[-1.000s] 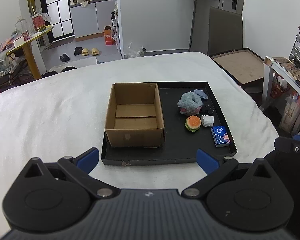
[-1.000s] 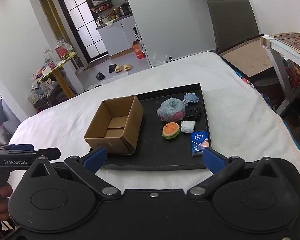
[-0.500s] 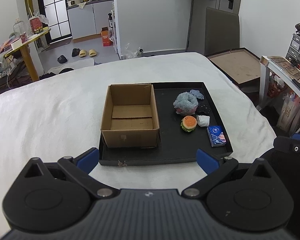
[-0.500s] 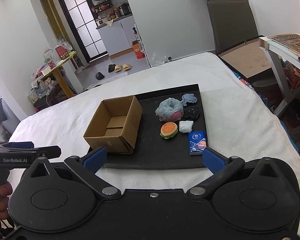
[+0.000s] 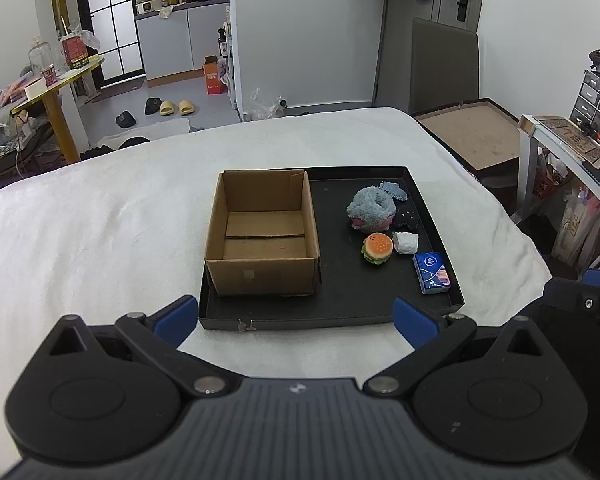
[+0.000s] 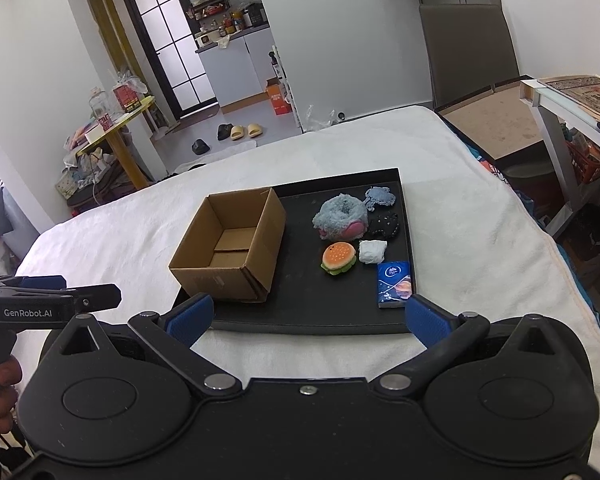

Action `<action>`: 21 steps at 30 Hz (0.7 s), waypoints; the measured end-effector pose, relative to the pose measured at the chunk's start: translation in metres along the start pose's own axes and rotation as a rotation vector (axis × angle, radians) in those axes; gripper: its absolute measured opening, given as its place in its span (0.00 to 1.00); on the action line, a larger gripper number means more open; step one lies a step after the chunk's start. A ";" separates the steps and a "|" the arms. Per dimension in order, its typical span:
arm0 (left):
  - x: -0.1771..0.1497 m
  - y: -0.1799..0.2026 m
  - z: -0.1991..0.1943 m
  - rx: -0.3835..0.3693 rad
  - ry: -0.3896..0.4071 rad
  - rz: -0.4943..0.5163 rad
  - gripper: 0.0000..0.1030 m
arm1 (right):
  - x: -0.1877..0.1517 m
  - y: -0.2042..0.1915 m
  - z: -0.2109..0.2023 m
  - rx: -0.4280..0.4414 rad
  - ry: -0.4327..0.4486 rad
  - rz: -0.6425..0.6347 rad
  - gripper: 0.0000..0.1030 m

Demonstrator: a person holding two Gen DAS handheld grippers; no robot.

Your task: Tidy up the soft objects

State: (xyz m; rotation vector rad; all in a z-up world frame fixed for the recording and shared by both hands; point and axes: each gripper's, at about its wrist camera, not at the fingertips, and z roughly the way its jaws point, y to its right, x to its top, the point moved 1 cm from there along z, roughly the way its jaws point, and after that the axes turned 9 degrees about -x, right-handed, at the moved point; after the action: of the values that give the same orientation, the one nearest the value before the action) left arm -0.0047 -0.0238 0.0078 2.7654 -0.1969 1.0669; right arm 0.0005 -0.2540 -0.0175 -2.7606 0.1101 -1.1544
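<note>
A: Where are the tongs?

B: Both pairs are spread wide and carry nothing. The left tongs (image 5: 294,316) hover just short of the near edge of the black tray (image 5: 332,312), and the right tongs (image 6: 306,318) hang over that same near edge.

A: Anything changed in the last second?

B: Only the framing. In both views the tray has drifted a little and looks slightly nearer; the things on it lie as they did. I'd judge this an approach, with sorting not yet begun.

A: And the soft things?

B: All on the right half of the tray, which sits on the white bed (image 5: 100,220). The fluffy blue plush (image 6: 340,216) and a small blue cloth (image 6: 380,196) are toward the far right corner, a black piece (image 6: 384,225) beside them, then the burger toy (image 6: 339,258) and a white wad (image 6: 372,251). The tissue pack (image 6: 396,284) lies by the near right corner.

A: The cardboard box (image 5: 262,232)?

B: On the tray's left half, open and empty.
</note>
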 end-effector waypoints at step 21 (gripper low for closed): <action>0.001 0.001 -0.009 -0.001 0.006 0.008 1.00 | 0.000 0.000 -0.003 -0.012 0.003 -0.003 1.00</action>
State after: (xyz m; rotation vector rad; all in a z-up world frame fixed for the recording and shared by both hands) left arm -0.0100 -0.0226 0.0148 2.7626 -0.2079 1.0758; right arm -0.0018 -0.2540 -0.0149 -2.7701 0.1132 -1.1626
